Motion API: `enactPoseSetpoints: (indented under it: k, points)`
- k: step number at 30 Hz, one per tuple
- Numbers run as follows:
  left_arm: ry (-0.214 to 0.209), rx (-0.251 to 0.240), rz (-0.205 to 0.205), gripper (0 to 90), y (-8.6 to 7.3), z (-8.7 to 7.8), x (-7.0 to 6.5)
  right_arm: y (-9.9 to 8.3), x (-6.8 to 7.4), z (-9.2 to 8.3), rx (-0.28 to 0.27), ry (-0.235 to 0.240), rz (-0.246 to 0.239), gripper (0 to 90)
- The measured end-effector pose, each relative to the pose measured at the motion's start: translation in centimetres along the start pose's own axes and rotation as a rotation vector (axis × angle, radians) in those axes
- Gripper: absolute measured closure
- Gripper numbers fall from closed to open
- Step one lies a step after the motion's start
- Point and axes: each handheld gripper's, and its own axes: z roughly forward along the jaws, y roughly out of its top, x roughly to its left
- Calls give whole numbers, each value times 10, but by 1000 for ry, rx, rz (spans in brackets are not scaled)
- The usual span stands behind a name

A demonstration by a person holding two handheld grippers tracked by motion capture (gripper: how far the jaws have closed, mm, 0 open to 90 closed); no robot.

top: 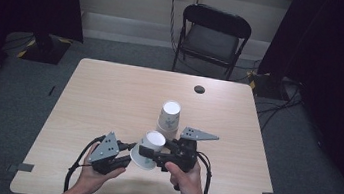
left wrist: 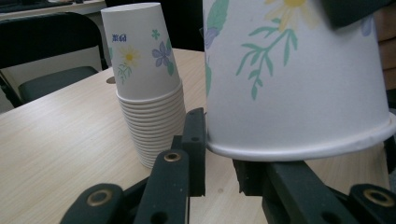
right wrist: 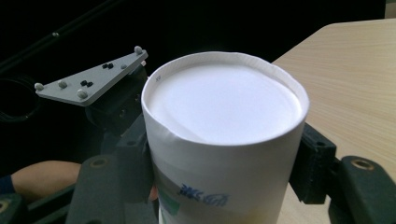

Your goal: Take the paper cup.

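A stack of upside-down flowered paper cups (top: 169, 118) (left wrist: 144, 93) stands at the middle of the wooden table (top: 105, 93). In front of it my right gripper (top: 153, 154) (right wrist: 224, 154) is shut on a single paper cup (top: 149, 149) (right wrist: 224, 121), held tilted with its white bottom up and its sides between the pads. My left gripper (top: 131, 156) (left wrist: 219, 163) sits just left of that cup at its rolled rim (left wrist: 299, 149). One pad (left wrist: 195, 144) lies against the cup's wall and the other sits below the rim. A gap shows between the pads.
A black folding chair (top: 213, 37) stands beyond the table's far edge. A dark round hole (top: 199, 89) marks the far part of the tabletop. Cables run along the floor at the right. The left gripper's grey plate (right wrist: 91, 77) is close behind the held cup.
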Motion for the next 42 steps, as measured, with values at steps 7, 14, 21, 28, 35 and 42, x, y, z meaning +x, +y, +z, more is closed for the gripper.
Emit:
enactPoseSetpoints:
  k: [7, 14, 21, 28, 35, 42]
  points:
    - [-8, -9, -4, 707, 2, 1, 4, -2, -7, 1, -3, 18, 75, 364]
    - [-16, -11, 12, 844, 4, -3, 2, -3, -9, 0, -23, 45, 115, 315]
    - [-26, -9, -5, 869, 6, -6, 6, -3, -8, 2, -16, 28, 50, 184]
    - [-33, 18, -45, 870, 3, -8, 19, -1, -9, -3, -5, -23, -31, 144]
    - [-42, 79, -93, 869, -5, -8, 32, 1, -6, -8, 24, -124, -124, 162]
    - [-38, 143, -115, 869, -12, -5, 39, -4, -5, -11, 76, -201, -224, 218]
